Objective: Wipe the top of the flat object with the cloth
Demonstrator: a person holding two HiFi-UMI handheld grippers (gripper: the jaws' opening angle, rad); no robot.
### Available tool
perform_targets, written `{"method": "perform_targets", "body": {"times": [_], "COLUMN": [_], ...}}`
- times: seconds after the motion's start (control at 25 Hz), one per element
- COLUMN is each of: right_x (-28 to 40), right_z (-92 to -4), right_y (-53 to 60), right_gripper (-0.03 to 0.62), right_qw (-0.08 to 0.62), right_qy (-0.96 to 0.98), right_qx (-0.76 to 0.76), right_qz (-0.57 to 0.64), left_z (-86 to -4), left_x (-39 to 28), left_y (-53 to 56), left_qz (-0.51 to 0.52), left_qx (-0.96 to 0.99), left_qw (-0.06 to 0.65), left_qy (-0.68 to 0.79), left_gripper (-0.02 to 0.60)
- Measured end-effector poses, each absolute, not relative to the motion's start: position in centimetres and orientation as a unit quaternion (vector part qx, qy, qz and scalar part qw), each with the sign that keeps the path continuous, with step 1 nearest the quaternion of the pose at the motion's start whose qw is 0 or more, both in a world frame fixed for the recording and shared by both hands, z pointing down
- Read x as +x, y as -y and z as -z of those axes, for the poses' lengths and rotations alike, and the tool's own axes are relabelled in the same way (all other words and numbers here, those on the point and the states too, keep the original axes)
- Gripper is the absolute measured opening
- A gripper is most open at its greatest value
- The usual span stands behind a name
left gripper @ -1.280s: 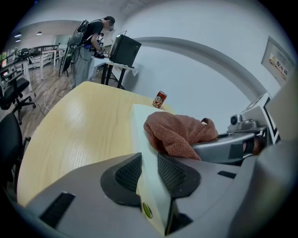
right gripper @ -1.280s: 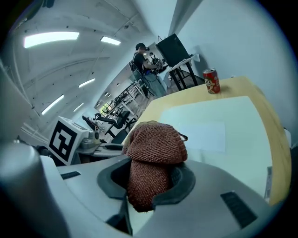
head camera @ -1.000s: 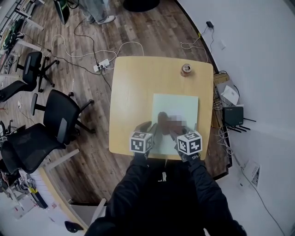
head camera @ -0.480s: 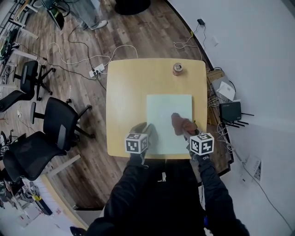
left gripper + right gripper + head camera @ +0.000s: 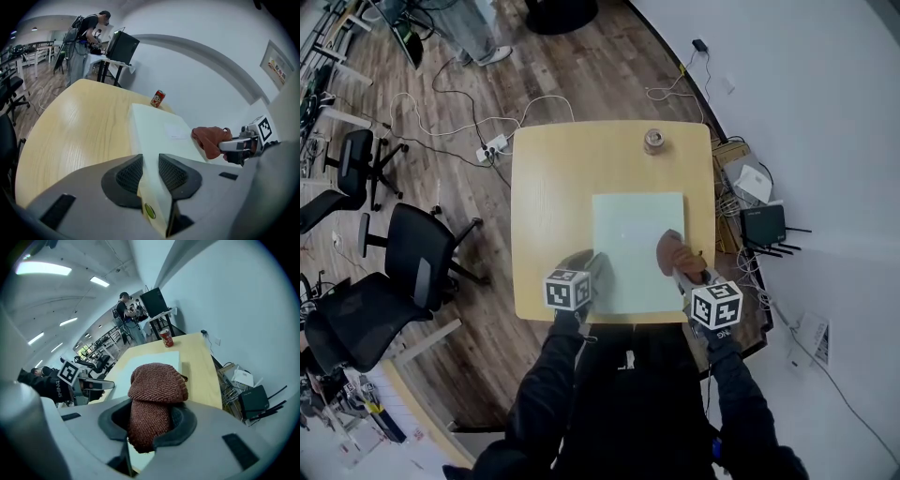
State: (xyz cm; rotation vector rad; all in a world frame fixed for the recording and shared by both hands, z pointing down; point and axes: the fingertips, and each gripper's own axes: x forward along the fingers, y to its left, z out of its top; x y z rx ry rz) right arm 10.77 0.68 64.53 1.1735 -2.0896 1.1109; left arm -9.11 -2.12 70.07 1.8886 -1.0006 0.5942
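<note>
Cloth (image 5: pixel 672 251), a reddish-brown knitted wad, sat at about 4 o'clock on the flat board (image 5: pixel 633 244), over its right-hand edge. Whether it pressed on the surface or hung just above could not be told. The right gripper (image 5: pixel 682 274) came in from 5 o'clock and had it. In the right gripper view the jaws were closed round the lower part of the cloth (image 5: pixel 157 385), with the pads of the right gripper (image 5: pixel 152 420) pinching it and the bunched top bulging out above them.

The flat board, pale green and square, lay flat on the wooden table (image 5: pixel 548 216), filling the table's 4 to 5 o'clock part and reaching almost to its near edge. The left gripper (image 5: pixel 594 267) held the board at its 7 o'clock corner. In the left gripper view the jaws of the left gripper (image 5: pixel 151 171) stood fairly wide, yet both ribbed pads lay against the flat board (image 5: pixel 154 126), its edge clamped between them.

A soda can (image 5: pixel 653 141) stood upright at the table's 1 o'clock, well apart from the board. Office chairs (image 5: pixel 403 258) stood on the floor at 9 o'clock of the table. A person (image 5: pixel 82 42) stood at a far desk in the left gripper view.
</note>
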Motion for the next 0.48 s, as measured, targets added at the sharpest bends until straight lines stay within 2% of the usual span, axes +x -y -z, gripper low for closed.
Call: {"method": "perform_targets", "body": {"times": [0.24,0.48], "right_x": [3.7,-2.7], "right_z": [-62.5,-63.6], "right_y": [-2.3,-4.6], "right_gripper": [0.109,0.109], "right_qw": [0.202,0.211], "right_qy": [0.796,0.814], "right_qx": [0.382,0.315], "right_qz": [-0.423,-0.439], "left_z": [-70.1,-70.4], "left_x": [-9.1,-9.0], "left_y": [2.3,2.3], "left_qz": [-0.230,-0.227], "left_qx": [0.765,0.769], "left_qw": [0.457,0.467], "left_qy": [0.393,0.374], "left_gripper": [0.124,0.123]}}
